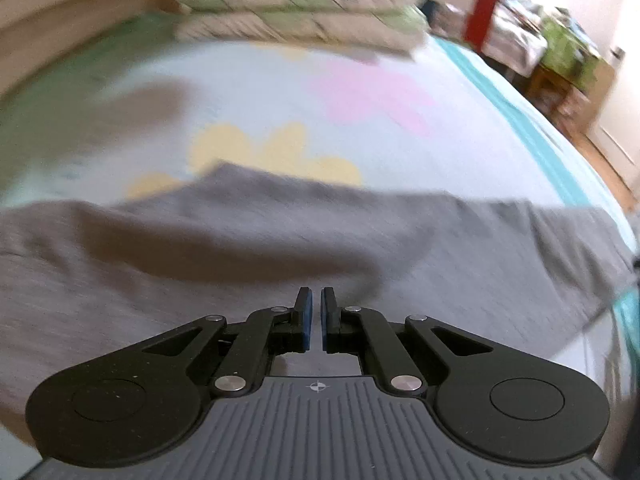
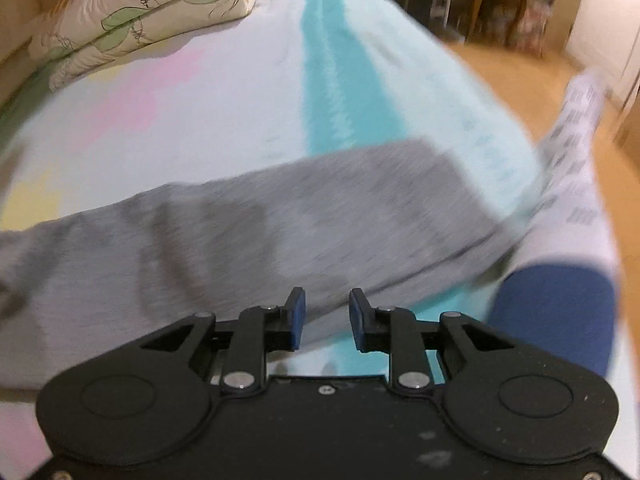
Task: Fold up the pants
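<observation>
A bed [image 1: 256,80], covered by a pale sheet [image 2: 248,92] printed with pink and yellow shapes and a teal stripe, is seen filling both views. Folded quilts [image 1: 288,8] are stacked at its far end. The grey pants [image 1: 248,240] are spread flat across the near part of the bed. The left claw [image 1: 316,316] is held over them, closed with nothing gripped. The right claw [image 2: 327,316] is parted over the pants' near edge, empty.
</observation>
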Tool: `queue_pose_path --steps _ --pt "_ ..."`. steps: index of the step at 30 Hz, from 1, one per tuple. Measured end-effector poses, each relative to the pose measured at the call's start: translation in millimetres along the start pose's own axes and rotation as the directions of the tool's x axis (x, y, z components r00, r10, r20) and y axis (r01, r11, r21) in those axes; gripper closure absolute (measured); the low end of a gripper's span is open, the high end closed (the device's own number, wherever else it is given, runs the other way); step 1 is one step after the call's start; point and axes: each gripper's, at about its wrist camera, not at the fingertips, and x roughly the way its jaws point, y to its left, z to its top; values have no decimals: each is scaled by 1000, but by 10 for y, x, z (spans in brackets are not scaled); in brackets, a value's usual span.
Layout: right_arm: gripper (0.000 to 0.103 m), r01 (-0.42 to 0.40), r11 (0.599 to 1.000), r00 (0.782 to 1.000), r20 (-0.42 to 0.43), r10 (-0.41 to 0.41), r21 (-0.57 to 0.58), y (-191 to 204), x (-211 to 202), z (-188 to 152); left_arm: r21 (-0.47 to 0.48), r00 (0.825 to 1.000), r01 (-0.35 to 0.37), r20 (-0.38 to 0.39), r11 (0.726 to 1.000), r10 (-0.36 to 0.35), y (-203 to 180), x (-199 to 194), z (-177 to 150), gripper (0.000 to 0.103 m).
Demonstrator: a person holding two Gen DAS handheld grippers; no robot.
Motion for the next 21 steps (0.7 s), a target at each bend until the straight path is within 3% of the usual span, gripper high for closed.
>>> queue_pose_path --steps 4,6,9,12,13,18,19,21 --pt "76 71 997 998 1 -71 -32 -342 210 175 5 987 29 -157 1000 -28 -82 392 -140 99" --pt "76 104 993 994 -17 -106 -53 -467 359 247 1 992 33 -119 999 -32 -59 392 -166 98" --pt "71 105 993 993 -57 -108 -57 -615 491 348 -10 990 47 -129 999 -48 -19 381 -152 98" --pt "62 133 983 989 -43 -139 -123 -642 586 400 -27 989 58 -138 998 -61 34 399 -122 98" --pt "57 118 983 990 -58 -127 -138 -661 621 409 -25 988 58 -139 998 -61 38 400 -117 98" --pt "57 59 989 989 -126 -76 -136 -710 783 422 -6 989 49 -137 999 -49 -17 382 -163 98" --pt "60 52 990 989 -128 -69 -127 -703 779 418 -4 989 48 -137 999 -48 -33 367 -171 98" --pt "94 31 993 991 -127 -45 -115 -723 767 436 -2 989 49 -138 999 -49 -44 366 -170 98"
